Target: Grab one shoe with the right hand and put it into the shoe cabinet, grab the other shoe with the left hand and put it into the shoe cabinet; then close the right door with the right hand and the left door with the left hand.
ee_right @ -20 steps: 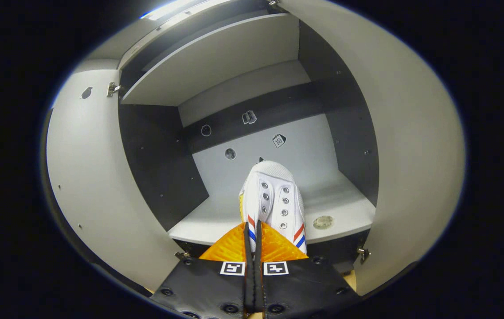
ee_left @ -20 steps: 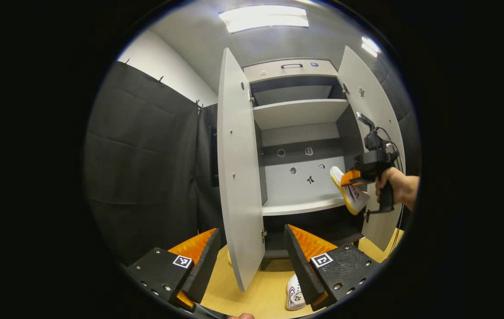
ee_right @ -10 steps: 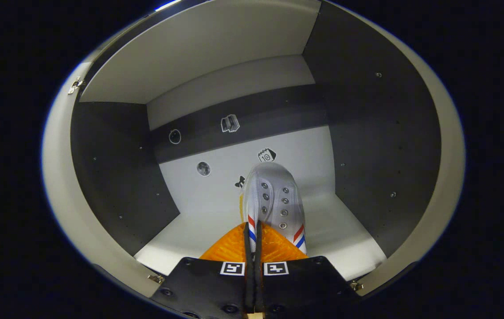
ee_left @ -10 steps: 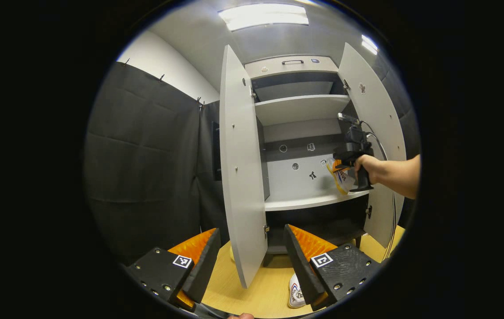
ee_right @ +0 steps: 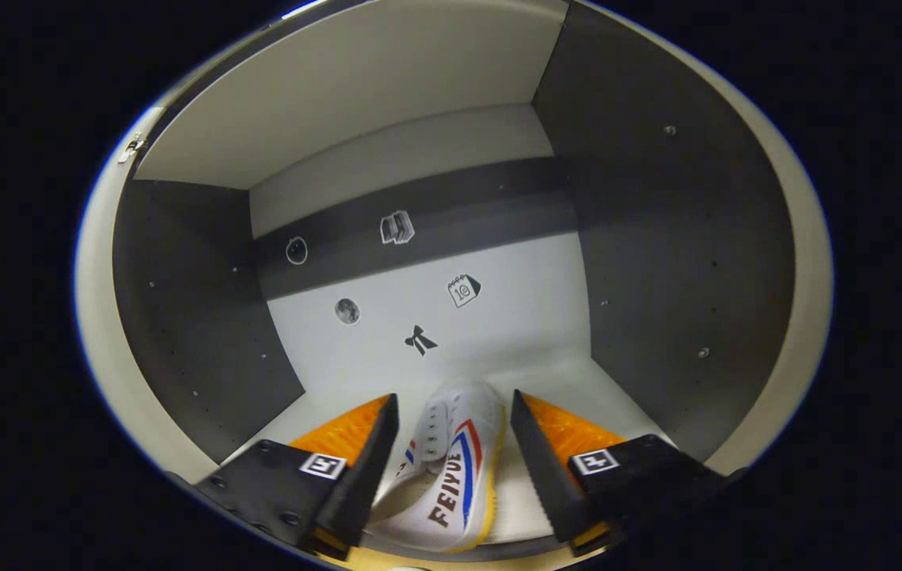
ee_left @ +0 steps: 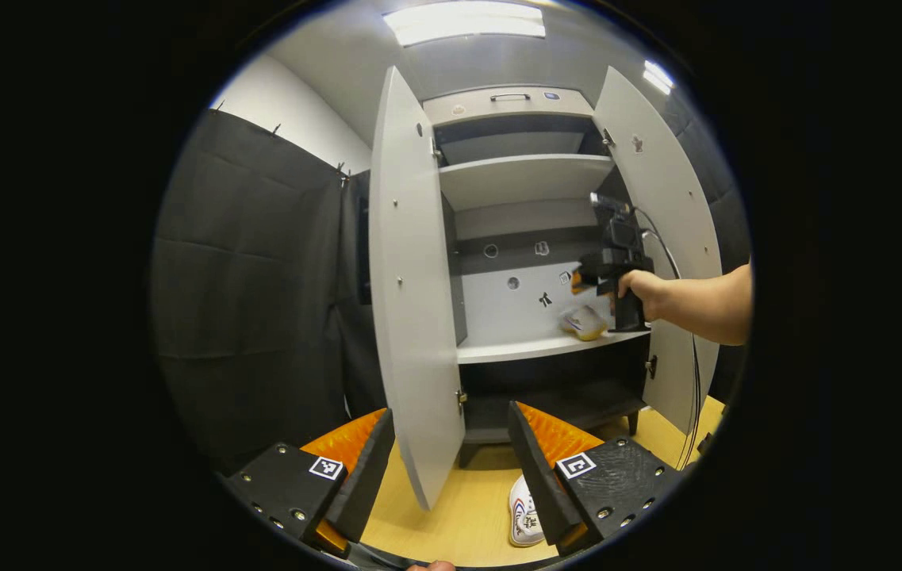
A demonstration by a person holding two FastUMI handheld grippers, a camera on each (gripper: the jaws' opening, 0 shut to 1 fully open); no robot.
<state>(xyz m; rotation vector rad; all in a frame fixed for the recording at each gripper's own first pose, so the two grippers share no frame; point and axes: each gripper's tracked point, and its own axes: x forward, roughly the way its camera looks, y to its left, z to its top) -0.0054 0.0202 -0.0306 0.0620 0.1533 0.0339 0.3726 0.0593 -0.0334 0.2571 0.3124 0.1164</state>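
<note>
Left tongs [ee_left: 451,468] spread wide over the floor [ee_left: 458,515], a second shoe [ee_left: 524,514] beside one finger. Beyond, in the shoe cabinet [ee_left: 526,182], the released right tongs [ee_right: 451,452] straddle a white shoe [ee_right: 451,476] lying on the shelf [ee_right: 577,381].

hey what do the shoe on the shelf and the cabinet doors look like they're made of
The shoe on the shelf looks like white canvas with metal lace eyelets and a yellowish, probably rubber, sole edge. The cabinet doors look like laminated board with a matte light grey face: flat, thin panels with small fittings; the core is not visible.
</note>
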